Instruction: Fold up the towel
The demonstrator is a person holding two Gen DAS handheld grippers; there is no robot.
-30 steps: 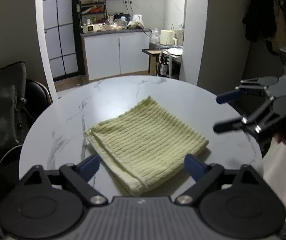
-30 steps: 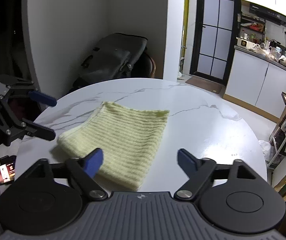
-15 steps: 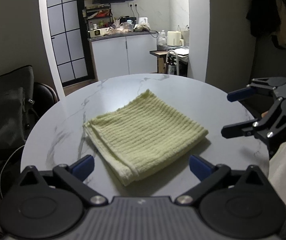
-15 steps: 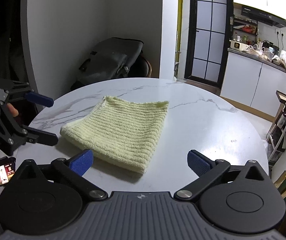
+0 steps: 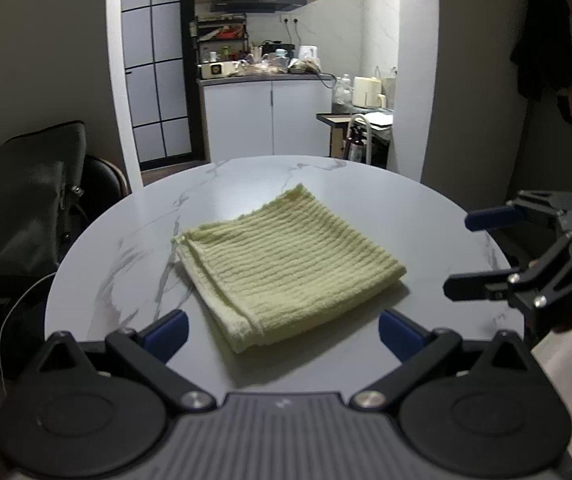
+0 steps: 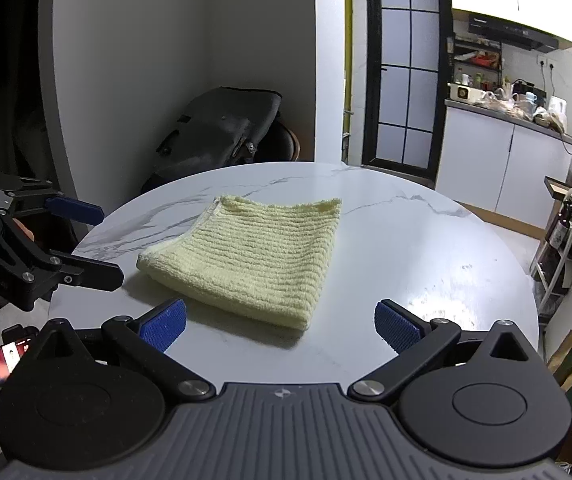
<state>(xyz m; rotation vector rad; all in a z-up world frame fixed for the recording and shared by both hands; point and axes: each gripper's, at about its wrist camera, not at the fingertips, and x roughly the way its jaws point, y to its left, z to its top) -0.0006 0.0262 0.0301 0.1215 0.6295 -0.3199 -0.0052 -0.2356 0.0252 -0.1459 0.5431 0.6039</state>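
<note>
We see the pale yellow towel lying folded in a square near the middle of the round marble table. Our left gripper and right gripper both hang above the table edge, fingers spread wide, holding nothing.

From your right-hand camera you see the pale yellow ribbed towel lying folded into a rough square on the round white marble-look table. Your right gripper has its blue-padded fingers spread wide, just short of the towel's near edge and not touching it. Your left gripper sits at the table's left rim, jaws apart, beside the towel's left corner. A dark grey bag rests behind the table, and a lit phone shows at lower left.
</note>
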